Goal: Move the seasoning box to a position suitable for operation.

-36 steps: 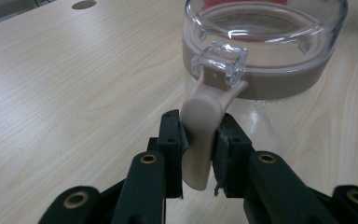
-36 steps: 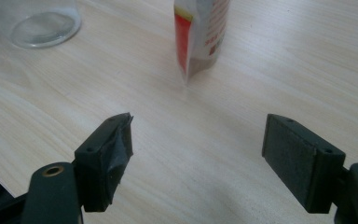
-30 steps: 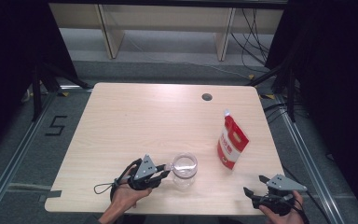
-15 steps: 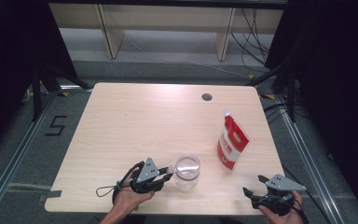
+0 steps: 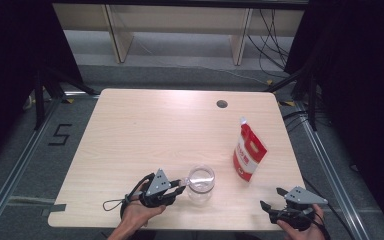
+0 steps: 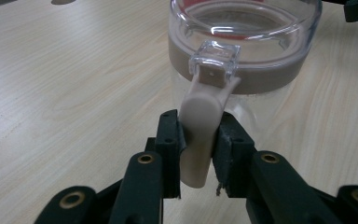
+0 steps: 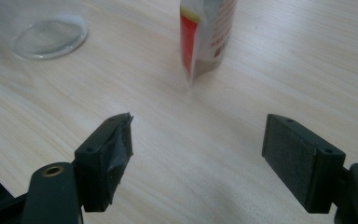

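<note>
A clear jar (image 5: pixel 201 183) with a transparent lid and a beige seal ring stands near the table's front edge. My left gripper (image 5: pixel 180 186) is shut on the jar's beige latch (image 6: pixel 199 135), which hangs from a clear hinge on the lid (image 6: pixel 242 28). A red and white stand-up pouch (image 5: pixel 248 152) with a spout stands to the right of the jar. My right gripper (image 5: pixel 272 199) rests open at the front right corner, empty, its jaws wide apart and pointing toward the pouch (image 7: pixel 206 32) and the jar's base (image 7: pixel 46 37).
The light wooden table (image 5: pixel 145 130) has a round cable hole (image 5: pixel 222 104) near its far edge. Shelving and cables lie on the floor beyond the table. Metal frame rails run along both sides.
My left gripper and the jar have shifted slightly toward the front edge. The right gripper has hardly moved.
</note>
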Available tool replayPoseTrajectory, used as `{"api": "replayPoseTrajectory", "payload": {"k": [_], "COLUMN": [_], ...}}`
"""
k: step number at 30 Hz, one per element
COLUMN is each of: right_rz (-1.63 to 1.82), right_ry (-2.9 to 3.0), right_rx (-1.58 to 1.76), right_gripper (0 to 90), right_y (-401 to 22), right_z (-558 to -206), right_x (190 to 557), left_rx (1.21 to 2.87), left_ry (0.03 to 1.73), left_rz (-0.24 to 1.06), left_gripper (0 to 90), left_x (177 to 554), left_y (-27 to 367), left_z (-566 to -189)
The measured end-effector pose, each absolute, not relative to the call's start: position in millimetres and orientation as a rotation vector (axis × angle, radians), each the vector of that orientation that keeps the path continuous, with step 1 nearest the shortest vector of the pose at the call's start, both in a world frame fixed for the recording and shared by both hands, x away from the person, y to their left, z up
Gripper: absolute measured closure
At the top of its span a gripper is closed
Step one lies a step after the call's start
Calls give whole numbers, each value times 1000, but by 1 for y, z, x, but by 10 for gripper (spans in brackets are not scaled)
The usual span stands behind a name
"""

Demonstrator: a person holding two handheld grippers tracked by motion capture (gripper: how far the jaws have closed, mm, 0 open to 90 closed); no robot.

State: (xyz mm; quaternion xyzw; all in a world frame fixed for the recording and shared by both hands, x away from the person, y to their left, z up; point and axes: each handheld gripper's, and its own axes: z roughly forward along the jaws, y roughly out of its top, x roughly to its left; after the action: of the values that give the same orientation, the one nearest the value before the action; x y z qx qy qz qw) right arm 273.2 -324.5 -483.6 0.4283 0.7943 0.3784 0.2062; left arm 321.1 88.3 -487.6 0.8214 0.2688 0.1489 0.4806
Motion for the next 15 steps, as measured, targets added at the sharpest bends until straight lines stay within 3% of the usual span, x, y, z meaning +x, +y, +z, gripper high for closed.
{"api": "replayPoseTrajectory", "payload": {"k": [1,5,15], "right_rz": [1053,1065,1061], "right_ry": [2214,2218,2216], "right_rx": [1191,1194,1190], "right_gripper": [250,250,250], "right_y": [-325,-324,-325], "right_z": [-484,-484,-485], "right_x": [273,274,274], "left_rx": [2014,1992,1948], "left_ry": [660,705,698], "left_rz": [369,392,378], "left_gripper": [573,469,402], "left_x": [322,319,312], "left_y": [89,92,97], "left_z": [-487,-486,-474]}}
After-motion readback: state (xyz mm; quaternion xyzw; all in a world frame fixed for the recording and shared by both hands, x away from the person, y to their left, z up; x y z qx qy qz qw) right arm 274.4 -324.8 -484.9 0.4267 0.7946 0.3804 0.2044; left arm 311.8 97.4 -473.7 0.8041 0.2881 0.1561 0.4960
